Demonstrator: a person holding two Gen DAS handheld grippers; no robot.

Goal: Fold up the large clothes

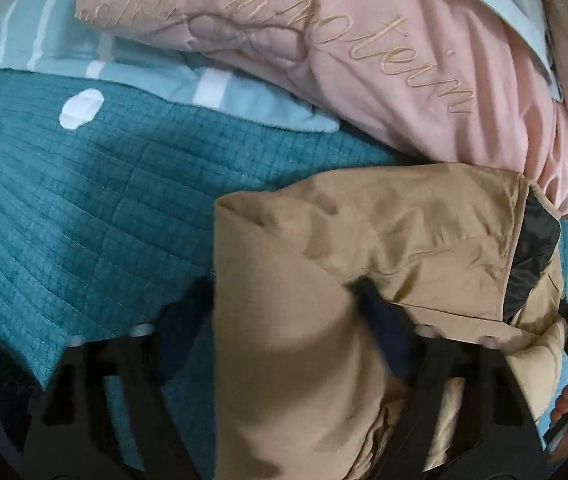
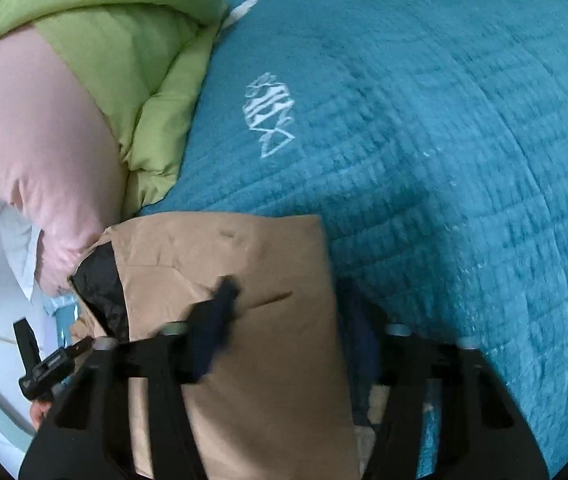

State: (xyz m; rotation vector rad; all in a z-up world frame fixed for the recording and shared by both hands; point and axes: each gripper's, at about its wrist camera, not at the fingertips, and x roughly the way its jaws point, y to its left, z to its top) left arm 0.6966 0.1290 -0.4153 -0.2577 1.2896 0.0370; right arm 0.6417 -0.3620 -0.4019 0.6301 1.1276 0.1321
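Observation:
A tan jacket (image 1: 384,232) with a black lining patch (image 1: 532,248) lies folded on the teal quilted bedspread (image 1: 63,208). My left gripper (image 1: 279,304) is shut on a thick fold of the tan jacket, one finger on each side of it. In the right wrist view the same tan jacket (image 2: 243,264) runs between the fingers of my right gripper (image 2: 288,300), which is shut on a fold of it. The black lining (image 2: 99,280) shows at its left edge. The other gripper shows at the edge of each view.
A pink quilt with gold script (image 1: 364,60) lies behind the jacket, over a light blue striped pillow (image 1: 203,84). In the right wrist view a green duvet (image 2: 131,60) and the pink quilt (image 2: 31,140) lie at the left. The teal bedspread (image 2: 444,160) stretches right.

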